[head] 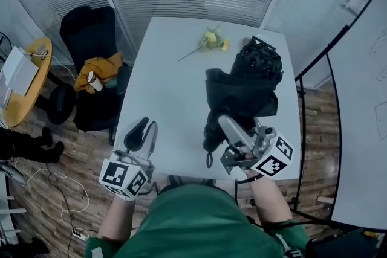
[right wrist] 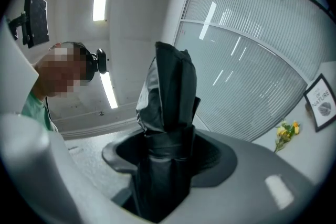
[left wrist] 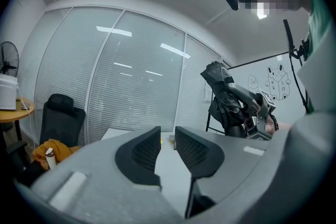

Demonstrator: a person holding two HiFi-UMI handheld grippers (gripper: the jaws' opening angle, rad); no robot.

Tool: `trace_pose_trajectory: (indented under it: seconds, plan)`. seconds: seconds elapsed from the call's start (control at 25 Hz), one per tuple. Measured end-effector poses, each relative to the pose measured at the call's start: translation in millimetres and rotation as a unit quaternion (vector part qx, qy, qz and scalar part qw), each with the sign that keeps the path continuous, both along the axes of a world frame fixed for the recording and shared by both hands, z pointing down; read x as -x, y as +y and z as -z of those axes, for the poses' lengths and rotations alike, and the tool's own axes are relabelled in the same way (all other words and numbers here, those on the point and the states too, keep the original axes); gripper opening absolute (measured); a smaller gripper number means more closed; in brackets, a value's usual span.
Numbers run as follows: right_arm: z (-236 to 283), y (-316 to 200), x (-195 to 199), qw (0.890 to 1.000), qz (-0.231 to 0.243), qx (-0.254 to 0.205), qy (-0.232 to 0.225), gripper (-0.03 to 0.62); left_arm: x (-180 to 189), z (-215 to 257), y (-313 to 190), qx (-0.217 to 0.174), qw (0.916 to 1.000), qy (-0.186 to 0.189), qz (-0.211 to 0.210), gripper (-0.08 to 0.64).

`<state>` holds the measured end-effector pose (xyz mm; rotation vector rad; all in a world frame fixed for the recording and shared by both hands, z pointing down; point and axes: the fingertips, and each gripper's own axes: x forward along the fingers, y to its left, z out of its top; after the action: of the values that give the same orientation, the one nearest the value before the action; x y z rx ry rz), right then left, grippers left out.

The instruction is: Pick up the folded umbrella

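Observation:
The folded black umbrella [head: 242, 90] is held up off the white table [head: 172, 75], its loose canopy end pointing away from me. My right gripper [head: 219, 125] is shut on its lower, strapped part near the handle; in the right gripper view the umbrella [right wrist: 168, 113] stands between both jaws and rises up. The left gripper view shows the umbrella [left wrist: 224, 94] and right gripper [left wrist: 256, 114] at the right. My left gripper [head: 140, 131] rests at the table's near left edge, its jaws a narrow gap apart with nothing between them [left wrist: 168, 140].
A yellow flower sprig [head: 211, 40] lies at the table's far side, by a small framed sign [right wrist: 320, 103]. A black office chair [head: 91, 39] with a yellow garment stands left of the table. Blind-covered glass walls close the back; a whiteboard stands right.

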<state>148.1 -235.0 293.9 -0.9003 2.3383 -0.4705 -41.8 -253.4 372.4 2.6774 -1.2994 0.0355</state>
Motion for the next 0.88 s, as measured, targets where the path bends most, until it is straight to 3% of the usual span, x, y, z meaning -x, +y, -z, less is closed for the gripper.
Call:
trace_pose_trajectory:
  seconds: [0.28, 0.88]
  plan:
    - [0, 5, 14, 1.0, 0.001, -0.001, 0.006, 0.256, 20, -2, 7, 0.001, 0.9999, 0.004, 0.01, 0.097]
    - [-2, 11, 20, 1.0, 0.01, -0.005, 0.015, 0.256, 16, -6, 9, 0.007, 0.9999, 0.003, 0.01, 0.097]
